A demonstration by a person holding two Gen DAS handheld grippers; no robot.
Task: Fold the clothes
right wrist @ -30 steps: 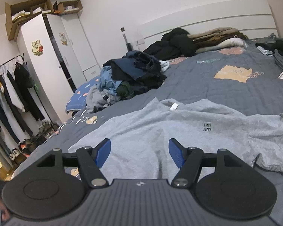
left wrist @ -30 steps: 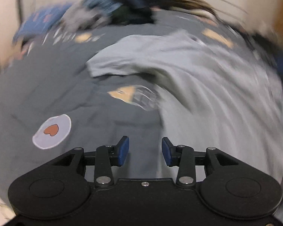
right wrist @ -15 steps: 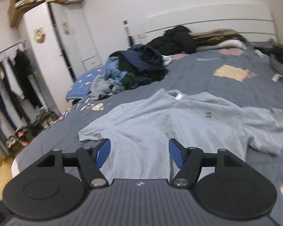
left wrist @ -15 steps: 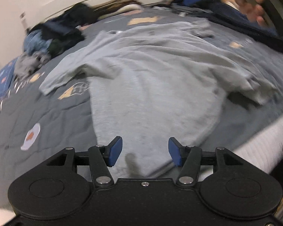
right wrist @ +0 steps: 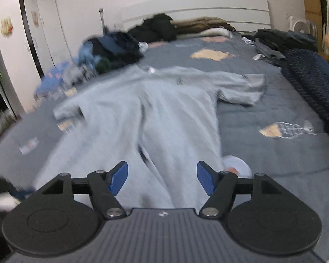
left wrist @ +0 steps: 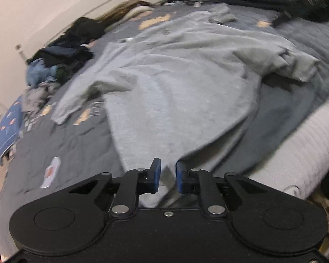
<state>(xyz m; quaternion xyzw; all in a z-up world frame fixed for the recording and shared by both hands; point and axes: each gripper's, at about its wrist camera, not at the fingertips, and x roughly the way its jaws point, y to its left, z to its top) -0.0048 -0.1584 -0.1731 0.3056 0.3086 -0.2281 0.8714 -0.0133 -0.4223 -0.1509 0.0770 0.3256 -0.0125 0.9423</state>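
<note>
A light grey T-shirt (left wrist: 175, 83) lies spread on the dark grey bed cover (left wrist: 65, 153), collar toward the headboard and one sleeve crumpled at the right. My left gripper (left wrist: 167, 177) sits at the shirt's bottom hem near the bed's edge. Its jaws are closing, and a fold of the hem stands pinched between the blue pads. In the right wrist view the same T-shirt (right wrist: 164, 109) stretches away from me. My right gripper (right wrist: 162, 177) hangs open over its lower part, with nothing gripped between the fingers.
A pile of dark and blue clothes (right wrist: 111, 50) sits at the bed's far left, with more garments by the headboard (right wrist: 197, 6). A dark knitted blanket (right wrist: 313, 81) lies along the right side. White wardrobes (right wrist: 22, 43) stand at the left. The pale mattress edge (left wrist: 296, 149) shows beside the hem.
The left gripper swung across to the shirt's bottom hem and narrowed its jaws onto the fabric. The right gripper moved nearer and lower over the shirt's lower part, still open.
</note>
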